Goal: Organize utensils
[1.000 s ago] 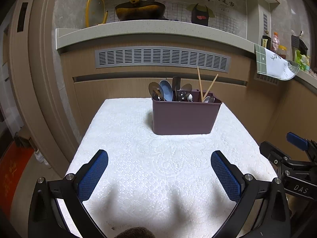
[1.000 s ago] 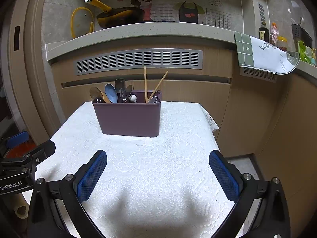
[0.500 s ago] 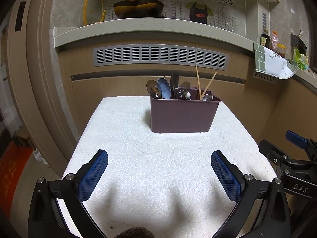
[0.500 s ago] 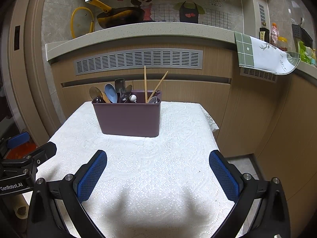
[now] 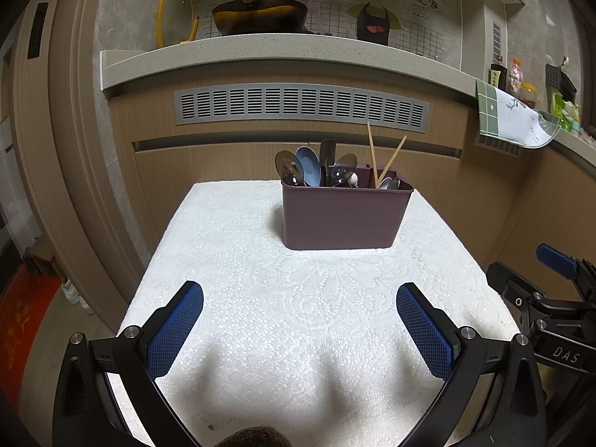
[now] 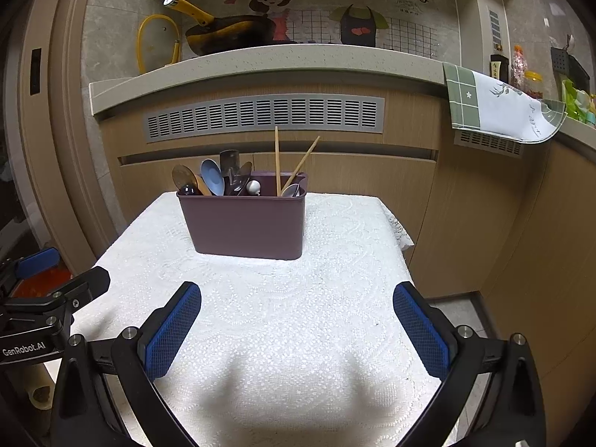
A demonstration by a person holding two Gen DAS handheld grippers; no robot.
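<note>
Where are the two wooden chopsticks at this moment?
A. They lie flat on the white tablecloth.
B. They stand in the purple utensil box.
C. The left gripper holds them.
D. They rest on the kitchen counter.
B: the chopsticks stick up out of the purple utensil box near its right end, while the left gripper and the right gripper are both open and hold nothing.

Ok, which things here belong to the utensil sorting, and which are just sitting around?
For the job:
- purple caddy
- spoons in its left part
- two chopsticks in its right part
- left gripper, right gripper, both open

Just around:
- white lace tablecloth
- yellow-handled pan on the counter
- green-checked towel
</note>
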